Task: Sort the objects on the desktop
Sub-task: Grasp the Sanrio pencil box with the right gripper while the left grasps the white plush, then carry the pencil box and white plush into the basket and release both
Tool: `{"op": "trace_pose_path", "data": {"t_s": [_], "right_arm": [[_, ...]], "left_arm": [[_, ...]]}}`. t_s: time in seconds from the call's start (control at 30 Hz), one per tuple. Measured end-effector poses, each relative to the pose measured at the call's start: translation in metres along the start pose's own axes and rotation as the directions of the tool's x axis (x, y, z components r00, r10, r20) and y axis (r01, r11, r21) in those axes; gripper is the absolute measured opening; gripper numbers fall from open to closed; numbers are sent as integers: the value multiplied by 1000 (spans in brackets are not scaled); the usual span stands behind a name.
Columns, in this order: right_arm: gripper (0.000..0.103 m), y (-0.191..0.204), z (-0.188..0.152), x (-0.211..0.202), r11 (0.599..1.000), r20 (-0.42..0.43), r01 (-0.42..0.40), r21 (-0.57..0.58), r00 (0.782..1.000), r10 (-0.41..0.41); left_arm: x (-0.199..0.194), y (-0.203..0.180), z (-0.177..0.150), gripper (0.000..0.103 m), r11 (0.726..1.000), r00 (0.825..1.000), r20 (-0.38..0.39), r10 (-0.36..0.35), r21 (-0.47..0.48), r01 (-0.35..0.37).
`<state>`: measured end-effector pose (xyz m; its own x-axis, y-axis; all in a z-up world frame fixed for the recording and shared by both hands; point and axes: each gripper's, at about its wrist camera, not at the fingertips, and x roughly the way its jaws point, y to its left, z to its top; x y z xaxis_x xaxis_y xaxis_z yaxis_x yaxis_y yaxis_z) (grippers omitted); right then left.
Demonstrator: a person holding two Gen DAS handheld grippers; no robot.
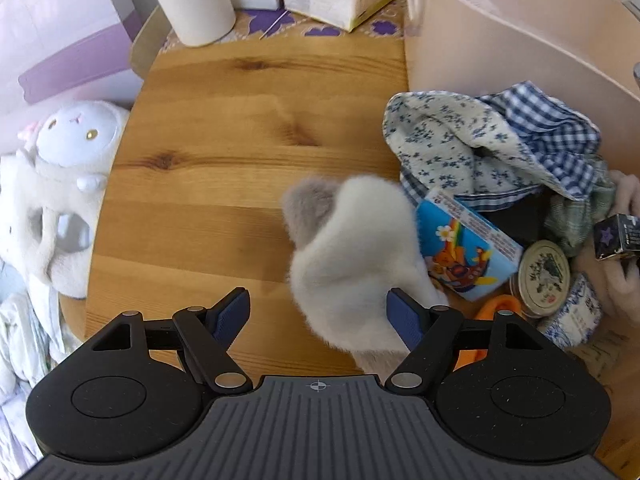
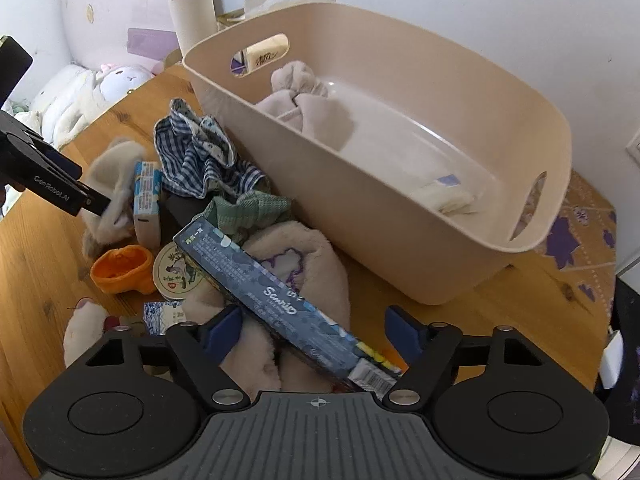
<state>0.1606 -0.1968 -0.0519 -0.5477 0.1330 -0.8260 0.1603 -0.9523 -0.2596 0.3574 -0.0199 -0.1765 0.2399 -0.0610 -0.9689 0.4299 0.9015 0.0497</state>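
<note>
While the left gripper (image 1: pixel 316 314) pointed down at the wooden table (image 1: pixel 224 184), its jaws stood spread, the right-hand pad beside a fluffy white and grey sock (image 1: pixel 352 256) and the other pad clear of it; no pinch was visible. The right gripper (image 2: pixel 314 328) straddled a long dark Sanrio box (image 2: pixel 276 304) lying across a beige plush towel (image 2: pixel 312 256); its jaws were apart and neither pad pressed the box. Beyond lay 1 round tin (image 2: pixel 176 274), an orange sock (image 2: pixel 122 270), a blue cartoon carton (image 1: pixel 466 250) and a blue gingham cloth (image 2: pixel 200 156). Farthest, the beige plastic tub (image 2: pixel 400 252) held a knotted beige cloth (image 2: pixel 304 100).
</note>
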Motion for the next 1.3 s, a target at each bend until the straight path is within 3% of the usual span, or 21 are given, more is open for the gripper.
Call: {"op": "trace_pose_path", "data": {"t_s": [0.13, 0.2, 0.3, 0.4, 0.57, 1.3], "right_arm": [[46, 7, 1, 4, 999, 0, -28, -25, 1000, 28], [38, 12, 2, 2, 998, 5, -32, -47, 999, 33], [33, 15, 2, -2, 997, 11, -48, -66, 999, 49], [31, 16, 1, -6, 997, 15, -49, -65, 999, 51], [22, 14, -3, -19, 997, 47, -38, -66, 998, 41], [22, 0, -30, -79, 997, 200, 61, 40, 977, -67]], "left_arm": [[5, -3, 1, 76, 1000, 1000, 0, -9, 2, 9], [6, -6, 1, 68, 1000, 1000, 7, -15, 13, 15], [4, -9, -2, 46, 998, 998, 12, -56, 25, 55], [3, -13, -3, 34, 997, 998, 14, -63, 38, 63], [-3, -13, -8, 22, 995, 997, 17, -78, 63, 77], [-55, 4, -17, 18, 986, 984, 100, -147, 98, 137]]}}
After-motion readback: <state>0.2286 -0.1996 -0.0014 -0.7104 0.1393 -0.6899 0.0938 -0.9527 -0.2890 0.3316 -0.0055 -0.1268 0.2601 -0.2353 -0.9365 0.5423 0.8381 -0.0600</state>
